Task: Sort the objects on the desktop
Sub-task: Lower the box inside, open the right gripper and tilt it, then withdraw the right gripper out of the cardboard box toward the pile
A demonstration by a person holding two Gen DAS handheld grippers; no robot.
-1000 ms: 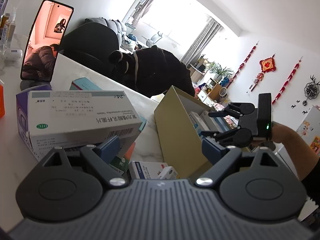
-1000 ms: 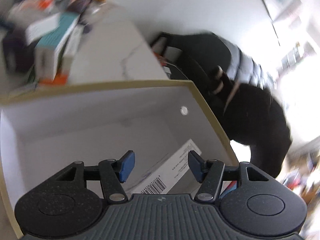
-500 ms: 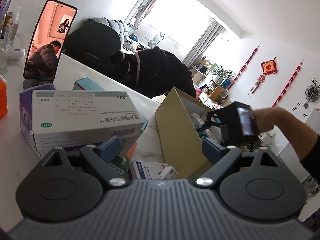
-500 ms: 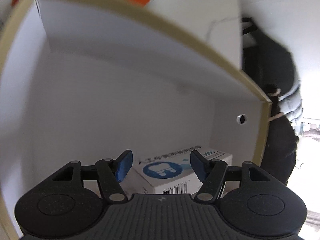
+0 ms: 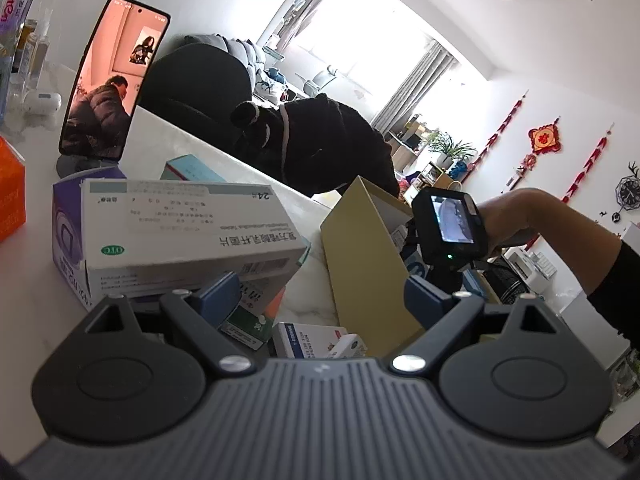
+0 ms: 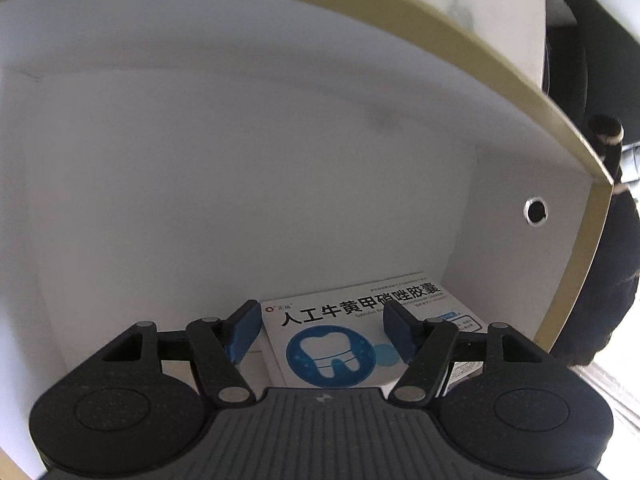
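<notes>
A: Where is the right tool (image 6: 320, 330)?
B: It reaches down into the tall cardboard box with olive-yellow outside and white inside walls (image 6: 240, 168). Its blue pads (image 6: 243, 330) stand apart, open, and they grip nothing.

A: What lies under it?
B: A flat white medicine carton with a blue tooth picture and black Chinese letters (image 6: 340, 344). It lies on the bottom of the box, near the corner with the small round hole (image 6: 535, 211). The pads are on both sides of it, but I cannot tell if they touch it.

A: And the left tool (image 5: 322, 304)?
B: It is open also and holds nothing. It hovers low over the white marble surface (image 5: 188, 148). Before it is a heap of medicine packages, with a large white carton with grey-green band (image 5: 180, 240) on top. The yellow box (image 5: 368, 264) stands to the right of the heap.

A: Something more?
B: A black smartphone with a lit screen (image 5: 114, 78) stands upright on a stand, behind the heap.
</notes>
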